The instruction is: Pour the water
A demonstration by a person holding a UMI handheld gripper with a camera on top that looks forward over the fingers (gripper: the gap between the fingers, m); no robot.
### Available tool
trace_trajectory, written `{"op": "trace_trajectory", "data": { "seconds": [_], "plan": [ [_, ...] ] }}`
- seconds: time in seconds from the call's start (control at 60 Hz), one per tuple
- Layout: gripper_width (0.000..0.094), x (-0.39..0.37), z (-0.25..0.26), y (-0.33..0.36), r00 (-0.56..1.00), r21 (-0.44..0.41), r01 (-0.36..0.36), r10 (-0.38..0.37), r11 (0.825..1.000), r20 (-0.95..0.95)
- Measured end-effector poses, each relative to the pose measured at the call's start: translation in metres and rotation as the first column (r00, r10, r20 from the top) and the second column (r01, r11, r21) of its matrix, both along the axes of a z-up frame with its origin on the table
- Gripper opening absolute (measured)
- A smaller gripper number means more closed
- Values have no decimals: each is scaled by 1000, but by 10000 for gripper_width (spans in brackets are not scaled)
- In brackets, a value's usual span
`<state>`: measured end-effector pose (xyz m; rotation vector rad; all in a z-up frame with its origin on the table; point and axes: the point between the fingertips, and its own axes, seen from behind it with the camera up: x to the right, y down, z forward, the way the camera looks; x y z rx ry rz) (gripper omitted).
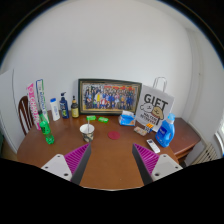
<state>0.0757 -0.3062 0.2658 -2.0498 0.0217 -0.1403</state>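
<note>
Approach stage: gripper (pixel 112 160) empty, fingers apart, nothing between them.

I judge the pour not yet begun. The wooden table (pixel 110 165) lies ahead. The white cup (pixel 87 130), the likely receiver, stands beyond the fingers at 11 o'clock. A green bottle (pixel 46 131), at 10 o'clock, is a candidate water source; I cannot confirm its contents. Next move: advance toward the chosen bottle and centre it between the pads. Legible writing: "GIFT" on the white bag (pixel 155 107) at 1 o'clock, beside a blue bottle (pixel 166 131). The framed photo (pixel 109 97) is unreadable.

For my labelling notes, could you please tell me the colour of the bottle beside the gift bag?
Blue bottle, gripper view.
</note>
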Motion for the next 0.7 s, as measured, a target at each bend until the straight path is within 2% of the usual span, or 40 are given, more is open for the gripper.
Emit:
{"op": "trace_trajectory", "data": {
  "seconds": [0.133, 0.317, 0.533, 0.7],
  "plan": [
    [850, -21, -12, 3, 1000, -26, -26, 25, 999, -14],
    [856, -79, -43, 9, 994, -64, -106, 104, 992, -32],
    [858, -202, -74, 29, 971, -70, -232, 227, 970, -77],
    [858, -306, -94, 63, 952, -34, -289, 283, 957, -112]
  ]
}}
